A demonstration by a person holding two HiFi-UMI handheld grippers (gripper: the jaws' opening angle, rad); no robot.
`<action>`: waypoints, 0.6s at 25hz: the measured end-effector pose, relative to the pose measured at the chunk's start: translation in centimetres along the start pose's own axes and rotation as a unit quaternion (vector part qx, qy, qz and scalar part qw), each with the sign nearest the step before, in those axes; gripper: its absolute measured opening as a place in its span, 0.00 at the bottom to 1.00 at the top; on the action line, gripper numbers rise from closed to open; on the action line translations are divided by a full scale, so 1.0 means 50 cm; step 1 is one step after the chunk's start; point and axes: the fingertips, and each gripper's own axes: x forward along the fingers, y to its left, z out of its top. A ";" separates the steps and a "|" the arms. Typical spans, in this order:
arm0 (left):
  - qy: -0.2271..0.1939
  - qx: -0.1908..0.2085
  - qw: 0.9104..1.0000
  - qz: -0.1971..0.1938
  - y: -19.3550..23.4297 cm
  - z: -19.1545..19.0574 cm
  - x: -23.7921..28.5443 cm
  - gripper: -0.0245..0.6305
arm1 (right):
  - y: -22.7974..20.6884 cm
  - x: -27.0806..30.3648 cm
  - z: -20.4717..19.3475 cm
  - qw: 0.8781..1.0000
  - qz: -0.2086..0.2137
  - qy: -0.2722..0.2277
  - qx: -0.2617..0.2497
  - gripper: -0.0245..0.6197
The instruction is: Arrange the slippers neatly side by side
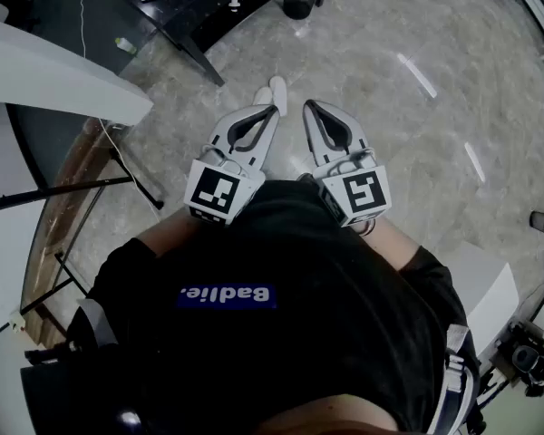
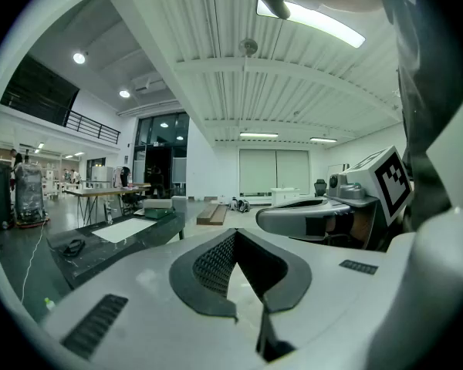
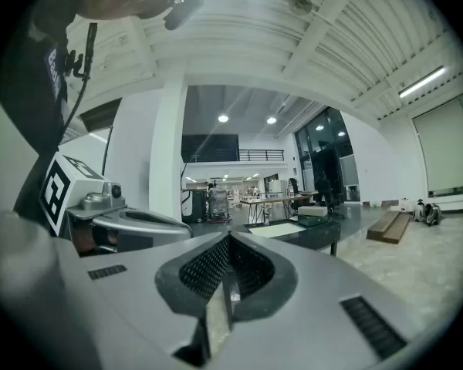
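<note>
Most of what the head view shows is a pale grey marbled stone floor (image 1: 417, 152), which runs out ahead of both tongs and away to the right of them. Next in size is the person's black T-shirt (image 1: 281, 333), directly behind the tongs, then a long dark glossy table on black legs (image 1: 199, 7), well ahead and to the left of the left tongs.

The left tongs (image 1: 274, 109), white plastic with dark ribbed pads, are held out roughly level from the body. Their jaws are pressed together at the tips with nothing between them. The right tongs (image 1: 308, 105), the same make, sit just beside them on the right and are likewise closed on nothing.

Two small white rounded shapes (image 1: 270, 96) lie on the floor just past the left tongs' tips, close together and side by side. Whether they are the slippers or the toes of the person's own shoes cannot be told, since the tongs cover the rest. Neither gripper view shows a slipper.

As far as the pictures go, neither tool is at work on a slipper. If that white pair is the slippers, it looks roughly aligned. Otherwise the whole arranging is still left.
</note>
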 end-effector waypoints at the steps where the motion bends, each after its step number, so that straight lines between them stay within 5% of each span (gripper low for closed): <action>1: -0.002 0.000 1.000 0.001 -0.002 0.001 -0.002 0.04 | 0.002 -0.002 -0.001 1.000 0.000 0.000 0.000 0.04; 15: 0.002 -0.006 1.000 0.007 -0.018 -0.011 -0.012 0.04 | 0.012 -0.019 -0.015 1.000 0.001 -0.001 0.013 0.04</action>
